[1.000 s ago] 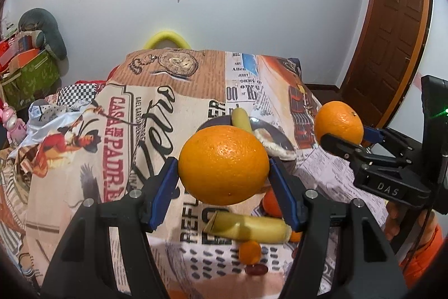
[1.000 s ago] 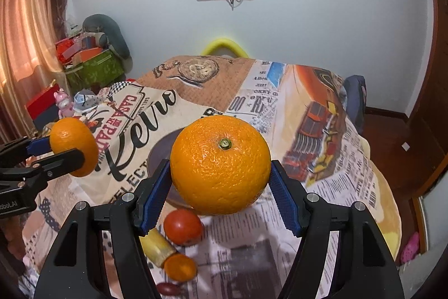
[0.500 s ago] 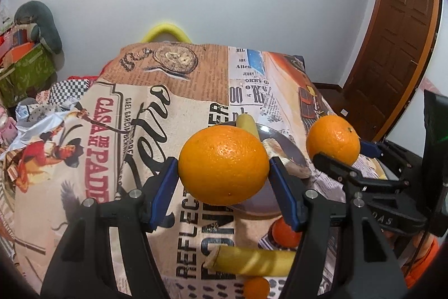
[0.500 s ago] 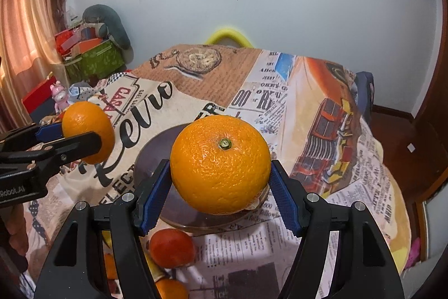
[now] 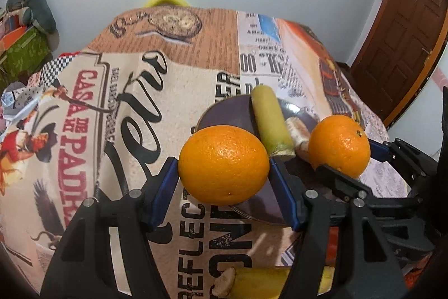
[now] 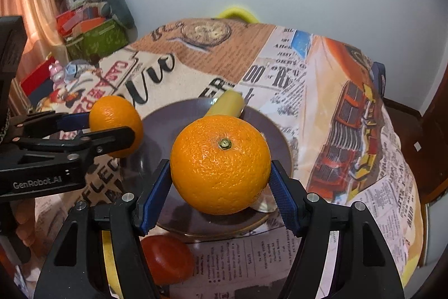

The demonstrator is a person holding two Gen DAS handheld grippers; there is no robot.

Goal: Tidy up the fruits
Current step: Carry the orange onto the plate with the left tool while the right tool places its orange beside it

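My left gripper (image 5: 224,175) is shut on an orange (image 5: 223,164) and holds it above the near left rim of a dark round plate (image 5: 224,111). My right gripper (image 6: 219,181) is shut on a second orange (image 6: 220,164) above the plate (image 6: 277,142). Each gripper shows in the other view: the right one with its orange (image 5: 339,149), the left one with its orange (image 6: 116,125). A yellow-green banana piece (image 5: 270,121) lies on the plate, also in the right wrist view (image 6: 226,104).
A red tomato (image 6: 166,259) and a banana (image 5: 252,282) lie on the printed tablecloth (image 5: 117,114) in front of the plate. A pale peeled piece (image 5: 298,131) lies on the plate. A wooden door (image 5: 403,27) stands at the right; boxes (image 6: 92,35) at the left.
Both grippers have moved forward and down with their oranges, from before the plate to over it. The loose fruit has slid toward the bottom of both views.
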